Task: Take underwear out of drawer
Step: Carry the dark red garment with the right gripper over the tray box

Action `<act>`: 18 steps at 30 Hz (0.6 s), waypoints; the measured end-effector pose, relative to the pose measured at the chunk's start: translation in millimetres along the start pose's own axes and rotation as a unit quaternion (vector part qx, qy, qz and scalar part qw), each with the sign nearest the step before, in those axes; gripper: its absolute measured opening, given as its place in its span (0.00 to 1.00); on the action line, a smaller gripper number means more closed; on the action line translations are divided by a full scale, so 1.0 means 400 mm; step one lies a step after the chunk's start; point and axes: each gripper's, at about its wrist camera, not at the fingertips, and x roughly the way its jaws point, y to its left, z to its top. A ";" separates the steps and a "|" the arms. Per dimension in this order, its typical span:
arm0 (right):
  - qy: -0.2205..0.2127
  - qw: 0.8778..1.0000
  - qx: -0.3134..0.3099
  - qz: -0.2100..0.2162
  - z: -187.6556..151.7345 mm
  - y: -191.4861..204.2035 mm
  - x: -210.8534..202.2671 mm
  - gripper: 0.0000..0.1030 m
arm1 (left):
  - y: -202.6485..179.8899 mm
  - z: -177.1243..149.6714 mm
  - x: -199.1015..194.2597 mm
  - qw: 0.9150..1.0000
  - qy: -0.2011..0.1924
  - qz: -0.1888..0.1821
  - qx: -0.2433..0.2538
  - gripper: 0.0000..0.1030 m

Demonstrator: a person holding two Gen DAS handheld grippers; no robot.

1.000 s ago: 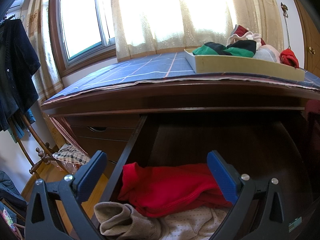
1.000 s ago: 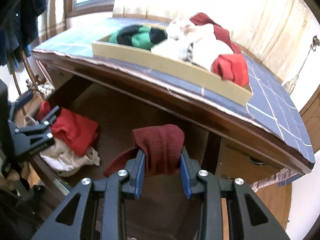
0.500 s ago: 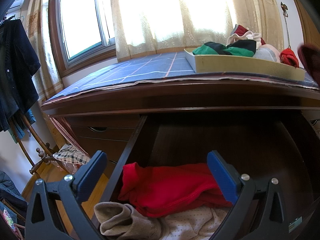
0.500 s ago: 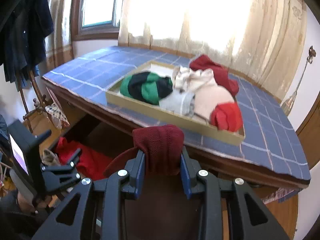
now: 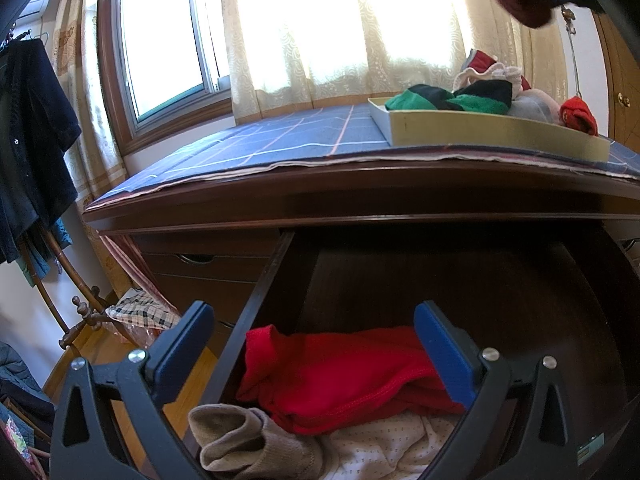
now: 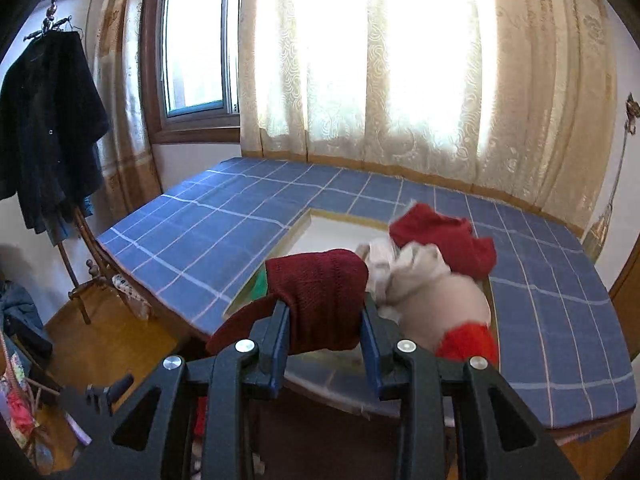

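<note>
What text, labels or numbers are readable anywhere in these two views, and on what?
None readable.
Sticker on the left gripper: print too small to read.
Tray, blue checked cloth, garments: no visible text.

Dark wood dresser [image 5: 360, 200] under the window, top covered w/ a blue grid-pattern cloth [image 6: 224, 224]; cloth edge hangs a bit over the front. On the cloth, right of centre: shallow cream tray [image 5: 480, 132] w/ a heap of clothes – green/black piece [image 5: 452, 98], white and pale pink pieces, red ones at the back and at the right end. Left part of the cloth bare. Below the top, open drawer [image 5: 264, 292] pulled out: red garment [image 5: 332, 372] on top of a white dotted one [image 5: 384, 448], beige knit piece [image 5: 244, 440] at front-left. Back of drawer floor bare. Smaller closed drawers to the left.
</note>
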 end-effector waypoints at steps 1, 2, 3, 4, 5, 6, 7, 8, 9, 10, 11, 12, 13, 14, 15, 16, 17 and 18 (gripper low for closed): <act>0.001 1.000 -0.001 0.002 0.010 0.004 0.017 0.33 | 0.000 0.000 0.000 1.000 0.000 0.000 0.000 0.99; 0.003 1.000 0.001 0.005 0.023 0.008 0.039 0.33 | 0.000 0.000 0.000 1.000 0.000 0.000 0.000 0.99; 0.003 1.000 0.001 0.004 0.035 0.013 0.061 0.33 | 0.000 0.000 0.000 1.000 0.000 0.000 0.000 0.99; 0.004 1.000 0.001 0.002 0.044 0.015 0.075 0.33 | 0.000 0.000 0.000 1.000 0.000 0.000 0.000 0.99; 0.005 1.000 0.002 -0.002 0.056 0.018 0.101 0.33 | 0.000 0.000 0.000 1.000 0.000 0.000 0.000 0.99; 0.008 1.000 0.005 -0.003 0.065 0.020 0.123 0.33 | 0.000 0.000 0.000 1.000 0.000 -0.001 0.001 0.99; 0.012 1.000 0.008 -0.002 0.074 0.019 0.146 0.33 | 0.001 0.001 0.000 1.000 0.000 -0.001 0.001 0.99; 0.019 1.000 0.012 -0.003 0.084 0.019 0.175 0.33 | 0.001 0.002 0.000 1.000 0.001 -0.002 0.001 0.99; 0.023 1.000 0.014 -0.005 0.092 0.020 0.196 0.33 | 0.002 0.003 0.000 1.000 0.002 -0.003 0.001 0.99; 0.027 0.999 0.013 -0.011 0.101 0.022 0.226 0.33 | 0.003 0.004 0.001 1.000 0.003 -0.004 0.000 0.99; 0.030 0.999 0.014 -0.014 0.106 0.024 0.242 0.33 | 0.004 0.004 0.002 1.000 0.004 -0.004 -0.001 0.99; 0.037 0.999 0.017 -0.017 0.113 0.027 0.273 0.33 | 0.005 0.005 0.003 1.000 0.005 -0.005 -0.001 0.99; 0.043 0.999 0.018 -0.019 0.118 0.028 0.296 0.33 | 0.005 0.006 0.005 1.000 0.007 -0.005 -0.002 0.99; 0.053 0.998 0.019 -0.023 0.121 0.031 0.327 0.33 | 0.006 0.007 0.007 1.000 0.009 -0.005 -0.002 0.99; 0.060 0.998 0.020 -0.026 0.123 0.033 0.350 0.33 | 0.006 0.008 0.011 1.000 0.011 -0.004 -0.002 0.99; 0.069 0.997 0.022 -0.029 0.121 0.034 0.380 0.33 | 0.007 0.009 0.013 1.000 0.013 -0.005 -0.002 0.99; 0.076 0.996 0.028 -0.029 0.118 0.032 0.396 0.33 | 0.008 0.009 0.014 1.000 0.014 -0.005 -0.003 0.99; 0.082 0.996 0.034 -0.028 0.114 0.029 0.412 0.33 | 0.010 0.010 0.016 1.000 0.015 -0.006 -0.005 0.99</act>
